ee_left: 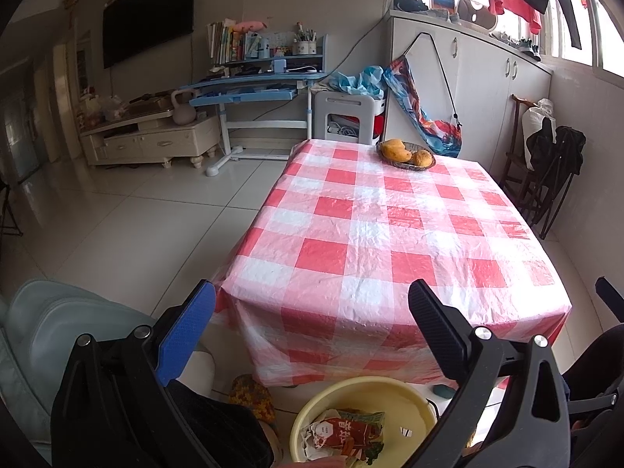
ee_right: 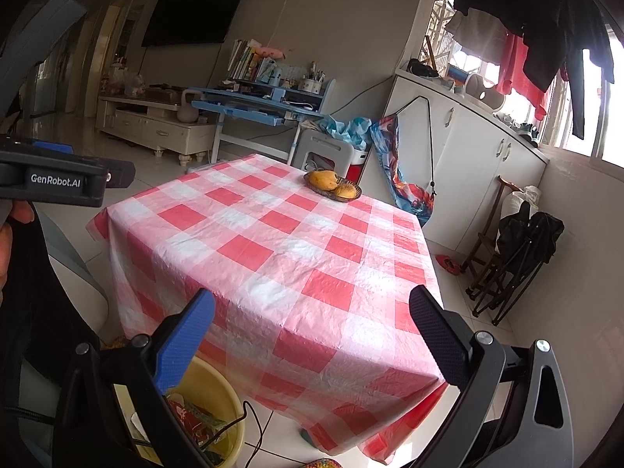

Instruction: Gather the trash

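Left wrist view: both grippers, left (ee_left: 312, 312) and right (ee_right: 312, 312), gape wide and empty above the bin (ee_left: 390, 390). Wrappers (ee_left: 347, 431) lie inside it; judging by the table (ee_left: 390, 234), bare but for a fruit basket (ee_left: 405, 155), a last scan beside the bin for strays seems wise.

The tabletop (ee_left: 390, 234) lies bare across its near and middle checks; only a fruit basket (ee_left: 405, 155) sits at the far edge. A yellow bin (ee_left: 409, 401) stands on the floor at the near edge.

Window daylight, sharp, fisheye-warped edges
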Tool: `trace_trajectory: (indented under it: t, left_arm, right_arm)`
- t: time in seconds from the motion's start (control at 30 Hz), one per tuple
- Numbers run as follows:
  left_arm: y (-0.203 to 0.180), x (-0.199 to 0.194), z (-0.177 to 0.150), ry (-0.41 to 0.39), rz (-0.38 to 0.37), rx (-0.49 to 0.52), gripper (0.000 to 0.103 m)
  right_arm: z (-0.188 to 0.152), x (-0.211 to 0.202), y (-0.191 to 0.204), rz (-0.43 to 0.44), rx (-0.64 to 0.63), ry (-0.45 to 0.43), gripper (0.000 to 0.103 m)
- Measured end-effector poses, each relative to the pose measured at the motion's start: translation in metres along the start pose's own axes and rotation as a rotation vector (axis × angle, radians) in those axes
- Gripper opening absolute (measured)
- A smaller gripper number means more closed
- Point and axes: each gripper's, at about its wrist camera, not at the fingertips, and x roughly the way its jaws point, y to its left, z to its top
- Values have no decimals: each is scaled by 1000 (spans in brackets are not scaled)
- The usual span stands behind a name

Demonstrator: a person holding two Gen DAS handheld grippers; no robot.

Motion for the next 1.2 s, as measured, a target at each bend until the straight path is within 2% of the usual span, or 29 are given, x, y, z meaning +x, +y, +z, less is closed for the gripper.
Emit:
trace_trajectory:
  t: [1.2]
  left_arm:
    - [1, -1, 3, -7, -3, -3, 96]
  right_arm:
    - [3, -1, 2, -1, -19, 5, 95]
